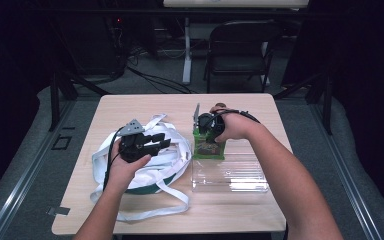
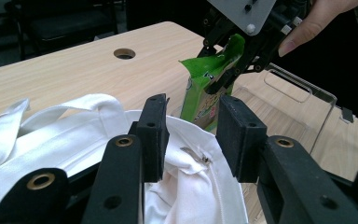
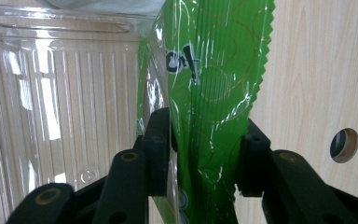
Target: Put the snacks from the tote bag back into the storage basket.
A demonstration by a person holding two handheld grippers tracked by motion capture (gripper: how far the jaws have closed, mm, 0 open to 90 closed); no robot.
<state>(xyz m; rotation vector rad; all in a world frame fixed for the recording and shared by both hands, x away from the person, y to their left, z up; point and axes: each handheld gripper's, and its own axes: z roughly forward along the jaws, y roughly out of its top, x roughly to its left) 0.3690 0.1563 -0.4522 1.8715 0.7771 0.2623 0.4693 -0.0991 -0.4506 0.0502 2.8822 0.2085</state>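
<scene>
In the right gripper view the two black pads stand on either side of the green packet. The jaws are parted. The left pad lies close against the film, the right pad sits at the serrated edge, and I cannot tell if they press on it. The packet runs straight away from the jaws, so its long axis follows the direction of the gripper.

From the high view, the right gripper points down over the packet, which stands upright at the far end of the clear plastic tray. In the left gripper view the packet has its long axis nearly vertical. Its crimped top end points up and bends a little to one side. Its lower end is hidden behind the bag.

The left gripper has its jaws spread, with a clear gap between the pads. They hang just above the white cloth bag and grip nothing. In the high view this gripper lies almost level and points to the right, toward the packet, over the bag with its long straps loose on the wooden table. The person's right hand holds the right gripper from above.
</scene>
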